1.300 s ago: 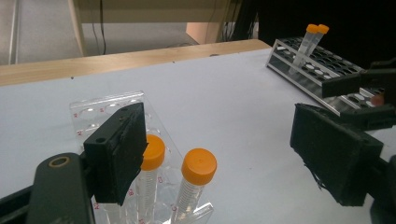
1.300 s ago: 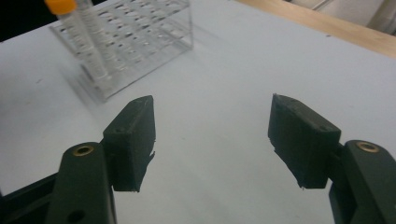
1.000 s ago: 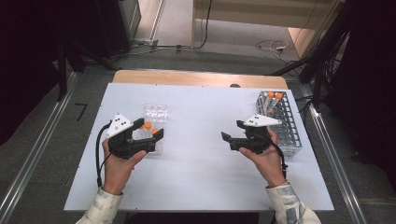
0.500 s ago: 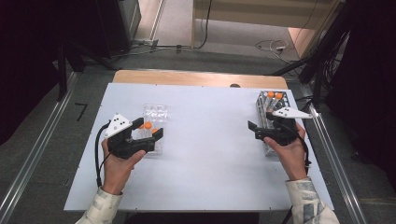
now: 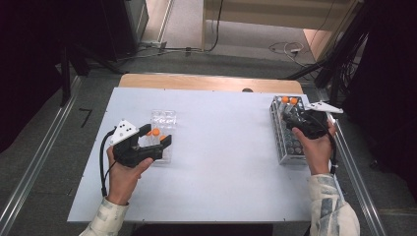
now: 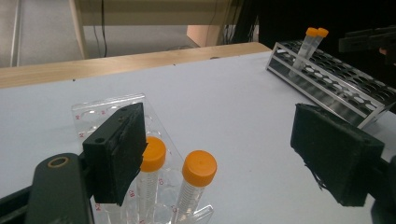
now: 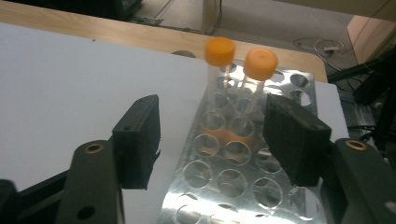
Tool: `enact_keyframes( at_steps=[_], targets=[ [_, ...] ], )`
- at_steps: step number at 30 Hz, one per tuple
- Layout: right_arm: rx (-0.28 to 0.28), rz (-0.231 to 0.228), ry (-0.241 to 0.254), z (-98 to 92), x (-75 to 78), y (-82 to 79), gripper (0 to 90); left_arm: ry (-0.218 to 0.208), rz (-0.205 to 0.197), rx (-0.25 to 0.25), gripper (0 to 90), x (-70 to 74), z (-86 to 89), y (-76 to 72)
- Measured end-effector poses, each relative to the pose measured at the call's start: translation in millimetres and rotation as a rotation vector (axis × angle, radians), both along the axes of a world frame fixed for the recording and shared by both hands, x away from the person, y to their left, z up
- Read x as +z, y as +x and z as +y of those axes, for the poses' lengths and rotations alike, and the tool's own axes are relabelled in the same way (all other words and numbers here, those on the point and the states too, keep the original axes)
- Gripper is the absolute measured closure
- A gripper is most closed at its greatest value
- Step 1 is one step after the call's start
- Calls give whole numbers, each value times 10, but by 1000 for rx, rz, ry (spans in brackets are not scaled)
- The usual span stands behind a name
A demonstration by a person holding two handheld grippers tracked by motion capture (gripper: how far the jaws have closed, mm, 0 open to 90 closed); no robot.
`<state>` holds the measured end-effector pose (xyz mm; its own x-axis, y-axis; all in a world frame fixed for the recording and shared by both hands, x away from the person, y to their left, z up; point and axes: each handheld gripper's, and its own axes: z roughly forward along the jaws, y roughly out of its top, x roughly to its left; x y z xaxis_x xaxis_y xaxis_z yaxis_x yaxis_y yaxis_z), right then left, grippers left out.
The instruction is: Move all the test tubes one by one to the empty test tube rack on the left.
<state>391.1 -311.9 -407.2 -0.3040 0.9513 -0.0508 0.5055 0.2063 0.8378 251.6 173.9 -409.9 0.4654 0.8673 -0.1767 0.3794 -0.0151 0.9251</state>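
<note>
Two orange-capped tubes [image 5: 155, 132] [image 6: 199, 168] stand in a clear plastic tray [image 5: 163, 117] at the table's left. My left gripper [image 5: 157, 135] [image 6: 219, 126] is open around them, with its left pad [image 6: 116, 154] close beside one cap [image 6: 152, 154]. At the right, a metal rack [image 5: 287, 147] [image 7: 243, 172] holds two more orange-capped tubes [image 5: 289, 100] [image 7: 220, 51] at its far end. My right gripper [image 5: 291, 120] [image 7: 215, 121] hovers over the rack, open. Its jaws have just been closing, with nothing held between them and the tubes standing just beyond the pads.
The white table [image 5: 226, 162] has a wooden strip [image 5: 206, 81] along its far edge. Metal rails run along both sides on the floor, and cables lie on the floor behind. The rack sits close to the table's right edge.
My right gripper has travelled rightward from the middle right of the table to above the rack. The left hand and its gripper stay where they were.
</note>
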Motion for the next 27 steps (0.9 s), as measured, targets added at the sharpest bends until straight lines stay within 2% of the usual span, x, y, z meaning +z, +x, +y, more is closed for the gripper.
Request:
enact_keyframes(
  at_steps=[7,17,27],
  targets=[
    [-53,35,1,-131,-65,235,477,1,5,-1,180,-9,-4,6],
    [-46,64,8,-87,-128,428,568,8,13,-10,182,-26,-18,14],
    [-62,97,0,-82,-190,555,635,5,19,-9,184,-39,-18,17]
  ],
)
